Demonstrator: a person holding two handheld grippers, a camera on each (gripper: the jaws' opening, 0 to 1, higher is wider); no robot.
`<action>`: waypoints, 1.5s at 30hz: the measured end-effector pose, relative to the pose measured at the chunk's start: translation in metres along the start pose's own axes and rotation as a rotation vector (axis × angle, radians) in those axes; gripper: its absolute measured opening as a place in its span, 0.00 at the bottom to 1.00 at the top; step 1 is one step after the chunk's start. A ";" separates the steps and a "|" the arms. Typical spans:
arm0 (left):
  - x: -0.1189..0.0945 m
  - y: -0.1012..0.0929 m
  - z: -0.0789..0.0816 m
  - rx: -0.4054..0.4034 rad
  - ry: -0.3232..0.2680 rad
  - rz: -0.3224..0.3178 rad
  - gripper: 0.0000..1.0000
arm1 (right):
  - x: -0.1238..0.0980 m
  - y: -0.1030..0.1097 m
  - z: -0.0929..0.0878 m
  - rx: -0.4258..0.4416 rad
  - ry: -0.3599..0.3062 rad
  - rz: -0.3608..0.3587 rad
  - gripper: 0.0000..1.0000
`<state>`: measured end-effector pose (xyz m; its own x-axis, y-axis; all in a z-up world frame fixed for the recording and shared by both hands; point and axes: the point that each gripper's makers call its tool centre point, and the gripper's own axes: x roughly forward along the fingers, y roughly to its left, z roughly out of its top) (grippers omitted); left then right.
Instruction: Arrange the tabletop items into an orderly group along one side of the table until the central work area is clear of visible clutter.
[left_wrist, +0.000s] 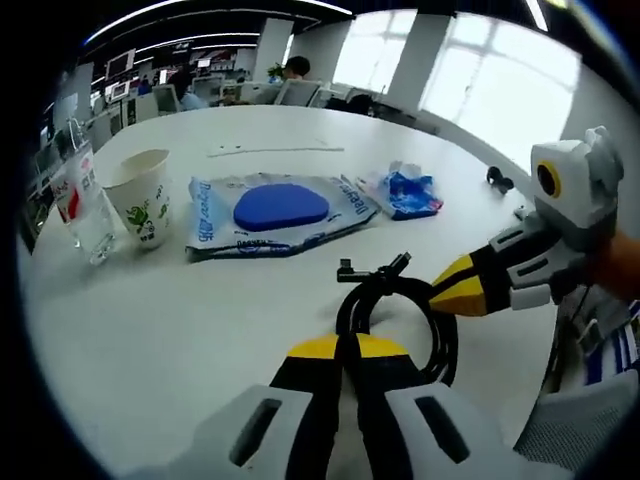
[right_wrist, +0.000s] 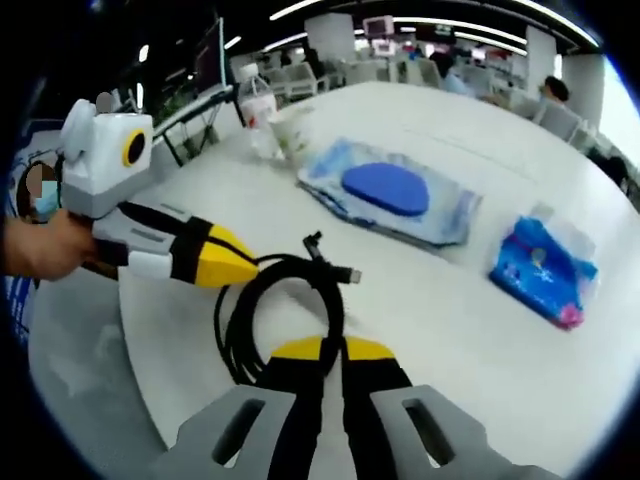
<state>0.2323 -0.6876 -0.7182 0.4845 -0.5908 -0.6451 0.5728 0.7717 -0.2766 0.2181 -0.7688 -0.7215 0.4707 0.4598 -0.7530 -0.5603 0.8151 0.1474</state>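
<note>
Both hand-held grippers meet at the coiled black cable (left_wrist: 400, 305): left hand-held gripper (left_wrist: 347, 350) narrow, jaws together at the coil's near edge; right hand-held gripper (right_wrist: 333, 352) likewise. Grip on cable: cannot tell. Beyond them, wipes pack (left_wrist: 275, 212), tissue packet (left_wrist: 405, 192), paper cup (left_wrist: 140, 195), bottle (left_wrist: 80, 205) lie spread across the table (left_wrist: 150, 320). Grouping looks barely begun.

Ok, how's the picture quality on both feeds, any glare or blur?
Left gripper view: windows blow out white, table evenly lit, cable sharp. Right gripper view: softer, wet wipes pack slightly blurred, ceiling lights glaring, fisheye bending the table edge.
</note>
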 end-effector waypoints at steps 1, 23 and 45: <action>0.000 0.001 0.000 -0.005 -0.003 0.004 0.03 | 0.002 0.000 0.003 -0.012 0.000 0.002 0.02; 0.005 0.013 -0.011 -0.082 0.035 0.054 0.06 | 0.032 -0.009 0.013 -0.134 0.006 0.028 0.02; 0.017 0.014 -0.003 0.002 0.030 0.042 0.07 | 0.034 -0.024 0.018 -0.019 -0.035 0.013 0.04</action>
<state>0.2470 -0.6857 -0.7348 0.4883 -0.5503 -0.6774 0.5534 0.7954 -0.2472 0.2594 -0.7661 -0.7390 0.4864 0.4829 -0.7282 -0.5790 0.8023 0.1452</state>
